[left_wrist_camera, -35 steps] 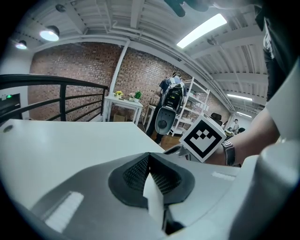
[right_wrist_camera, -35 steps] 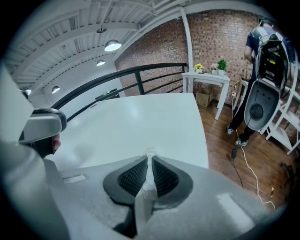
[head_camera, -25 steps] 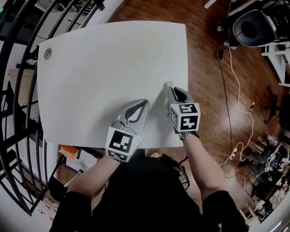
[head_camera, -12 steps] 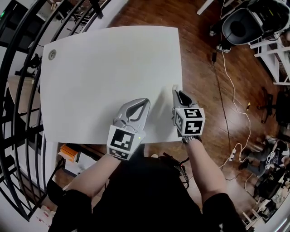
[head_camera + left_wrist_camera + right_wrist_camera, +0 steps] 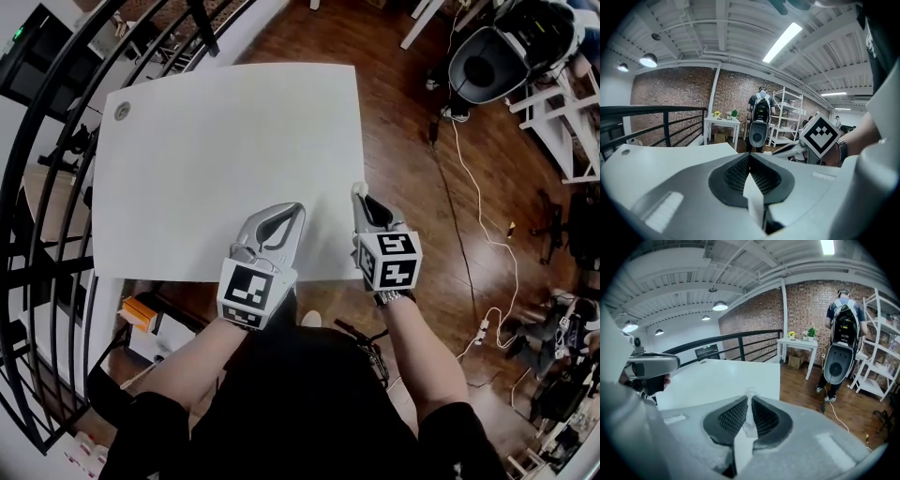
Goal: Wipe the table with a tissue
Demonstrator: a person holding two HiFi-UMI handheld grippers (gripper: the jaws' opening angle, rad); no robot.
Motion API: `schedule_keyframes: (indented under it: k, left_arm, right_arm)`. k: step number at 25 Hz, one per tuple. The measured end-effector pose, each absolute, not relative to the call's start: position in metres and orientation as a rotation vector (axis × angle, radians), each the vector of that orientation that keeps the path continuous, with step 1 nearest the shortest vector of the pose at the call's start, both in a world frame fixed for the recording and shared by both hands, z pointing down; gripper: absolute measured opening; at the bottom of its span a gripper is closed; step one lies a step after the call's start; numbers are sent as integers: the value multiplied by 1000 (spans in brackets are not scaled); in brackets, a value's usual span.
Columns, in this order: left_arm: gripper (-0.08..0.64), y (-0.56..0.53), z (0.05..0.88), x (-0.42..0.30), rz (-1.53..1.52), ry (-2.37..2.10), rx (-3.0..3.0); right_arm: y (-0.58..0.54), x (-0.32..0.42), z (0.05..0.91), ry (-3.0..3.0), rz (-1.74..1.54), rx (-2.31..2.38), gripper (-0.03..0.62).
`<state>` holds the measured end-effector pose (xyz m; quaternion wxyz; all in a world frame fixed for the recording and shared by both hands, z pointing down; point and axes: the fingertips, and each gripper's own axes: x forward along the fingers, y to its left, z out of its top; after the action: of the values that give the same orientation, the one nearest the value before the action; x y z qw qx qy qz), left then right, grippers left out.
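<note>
Tissue point(image 5: 749, 422) sits pinched in right claw point(image 5: 360, 194) at table point(image 5: 234, 141) edge.

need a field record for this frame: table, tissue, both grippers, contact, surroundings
table: white, rectangular
tissue: small white piece, pinched in the right gripper, poking past the tips
right gripper: fingers closed on the tissue; at the table's right edge, near corner
left gripper: fingers closed at the tips; above the table's near edge; pale sliver between them, cannot tell what
tissue-table contact: cannot tell
surroundings: wood floor right of the table, black railing on its left
</note>
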<state>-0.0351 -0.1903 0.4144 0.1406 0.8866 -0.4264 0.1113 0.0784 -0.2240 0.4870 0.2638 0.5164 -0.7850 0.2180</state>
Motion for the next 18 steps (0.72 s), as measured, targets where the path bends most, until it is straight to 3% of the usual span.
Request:
schedule_keyframes:
  k: [18]
  left_arm:
    - [11,-32,347,17,279,-1478,2606]
  right_arm:
    - [-51,114,401,-2421,425,1340,15]
